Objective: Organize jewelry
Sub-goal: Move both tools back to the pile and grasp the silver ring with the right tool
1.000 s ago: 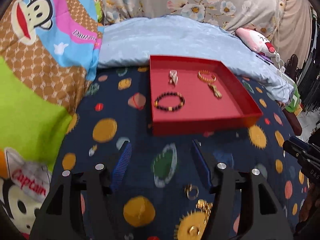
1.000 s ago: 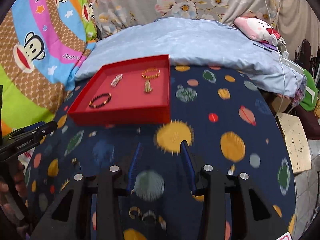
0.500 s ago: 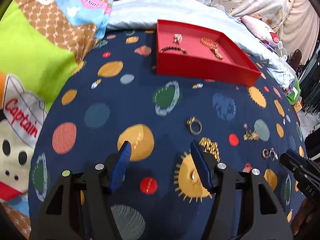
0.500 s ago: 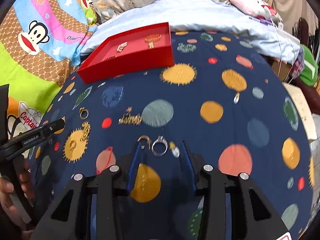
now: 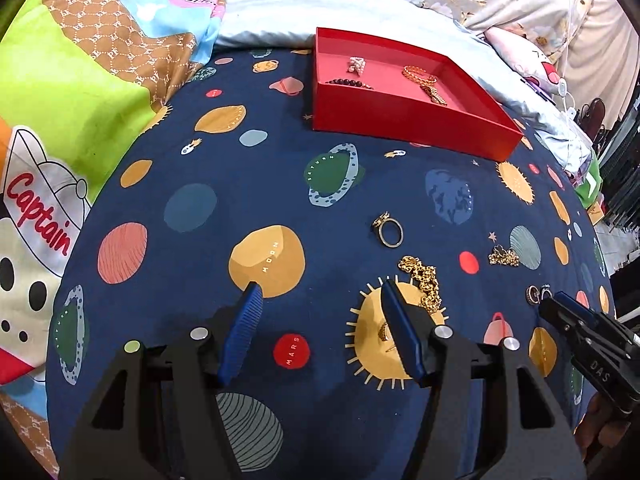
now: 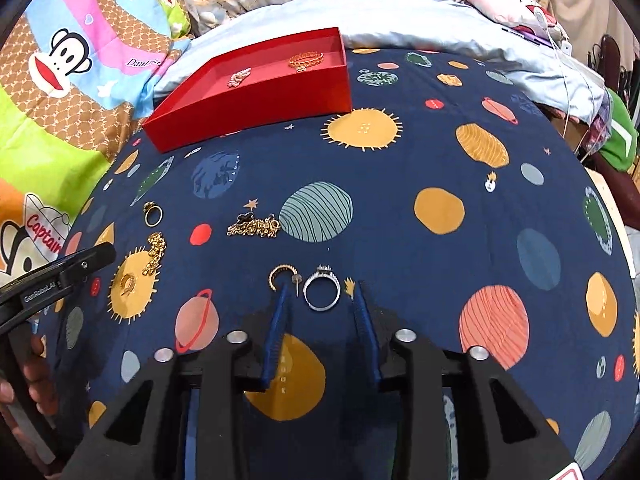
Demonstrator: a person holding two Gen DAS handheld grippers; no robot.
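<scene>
On the planet-print bedspread, a silver ring [image 6: 322, 292] lies flat between the fingers of my right gripper [image 6: 321, 286]. Its jaws are closing but stand apart from the ring on both sides. A gold hoop earring [image 6: 282, 276] touches the tip of the left finger. My left gripper [image 5: 320, 286] hovers open over the bedspread with nothing between its fingers. A gold chain [image 5: 424, 280] lies just right of its right finger, and a gold ring [image 5: 388, 230] lies beyond it. The red tray [image 5: 400, 120] at the back holds a bead bracelet, a pearl piece and gold pieces.
A gold chain with a black clover [image 6: 254, 224] lies mid-bedspread. A small gold hoop [image 6: 127, 282] rests on a sun print by the left gripper. A bright cartoon blanket [image 5: 60, 100] lies left and a pale blue pillow [image 6: 400, 20] behind the tray. The bed edge drops off at right.
Both grippers came down and back from the tray to the loose jewelry on the bedspread. The right jaws narrowed around the silver ring. The left jaws kept their width.
</scene>
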